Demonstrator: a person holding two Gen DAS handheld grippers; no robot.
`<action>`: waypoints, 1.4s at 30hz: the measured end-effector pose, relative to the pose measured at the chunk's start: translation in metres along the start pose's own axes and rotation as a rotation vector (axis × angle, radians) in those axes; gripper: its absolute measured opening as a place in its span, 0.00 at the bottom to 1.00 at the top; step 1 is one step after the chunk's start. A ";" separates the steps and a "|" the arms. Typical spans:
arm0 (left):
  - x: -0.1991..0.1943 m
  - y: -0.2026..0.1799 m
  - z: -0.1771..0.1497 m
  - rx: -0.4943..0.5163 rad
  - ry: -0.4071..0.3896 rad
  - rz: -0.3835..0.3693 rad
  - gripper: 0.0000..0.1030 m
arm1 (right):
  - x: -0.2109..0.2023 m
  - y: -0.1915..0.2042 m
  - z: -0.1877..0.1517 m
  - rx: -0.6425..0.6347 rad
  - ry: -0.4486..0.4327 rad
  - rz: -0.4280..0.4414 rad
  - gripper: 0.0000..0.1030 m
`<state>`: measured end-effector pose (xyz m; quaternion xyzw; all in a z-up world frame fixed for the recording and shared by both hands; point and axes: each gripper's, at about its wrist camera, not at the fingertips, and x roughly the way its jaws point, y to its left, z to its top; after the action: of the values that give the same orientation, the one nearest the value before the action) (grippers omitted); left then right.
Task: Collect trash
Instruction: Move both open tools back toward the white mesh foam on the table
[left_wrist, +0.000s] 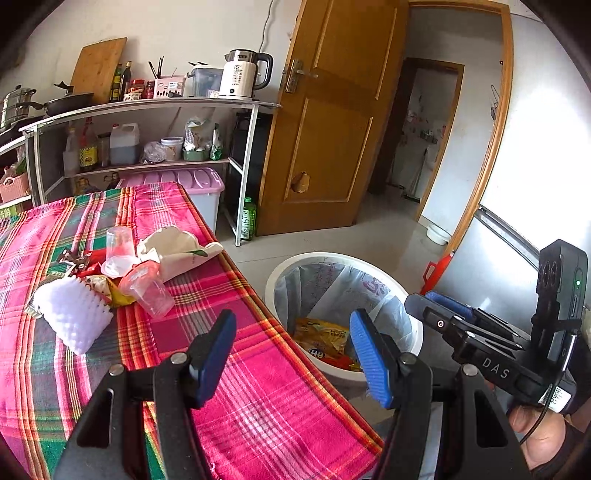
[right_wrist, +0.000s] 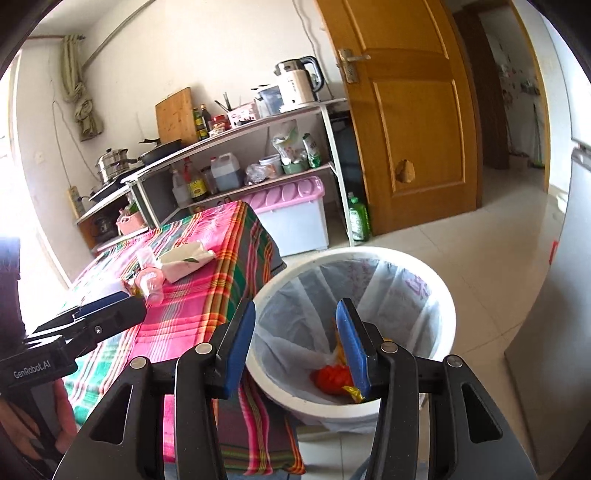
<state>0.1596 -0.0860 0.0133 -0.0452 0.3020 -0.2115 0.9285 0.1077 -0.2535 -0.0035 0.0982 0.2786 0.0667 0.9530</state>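
Table (left_wrist: 258, 387) plaid-clothed, kitchen shelving far | litter pile (left_wrist: 122, 280) left; bin (right_wrist: 439, 295) right | left gripper (left_wrist: 291, 354), right gripper (right_wrist: 295, 343) spread, empty

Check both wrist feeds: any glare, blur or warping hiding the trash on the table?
Left wrist: trash pile sharp; glare only washes the right-hand wall; fisheye bends the table edge. Right wrist: window side blown out, pile small and soft; bin clear.

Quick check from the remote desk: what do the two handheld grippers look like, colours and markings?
Both are black with ribbed blue pads and silver pivot bolts. The right gripper reads "DAS" and shows a green light and a thin black cable. The left gripper reads "GenRobot.AI".
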 end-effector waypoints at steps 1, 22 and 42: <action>-0.003 0.001 -0.001 0.004 -0.009 0.014 0.64 | -0.001 0.004 0.000 -0.013 -0.004 0.001 0.46; -0.057 0.043 -0.036 -0.085 -0.032 0.168 0.65 | -0.012 0.056 -0.009 -0.111 0.015 0.129 0.55; -0.084 0.097 -0.055 -0.197 -0.034 0.269 0.68 | 0.003 0.093 -0.020 -0.185 0.100 0.225 0.56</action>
<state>0.1020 0.0394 -0.0066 -0.0988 0.3087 -0.0538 0.9445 0.0929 -0.1594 -0.0006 0.0369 0.3058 0.2031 0.9294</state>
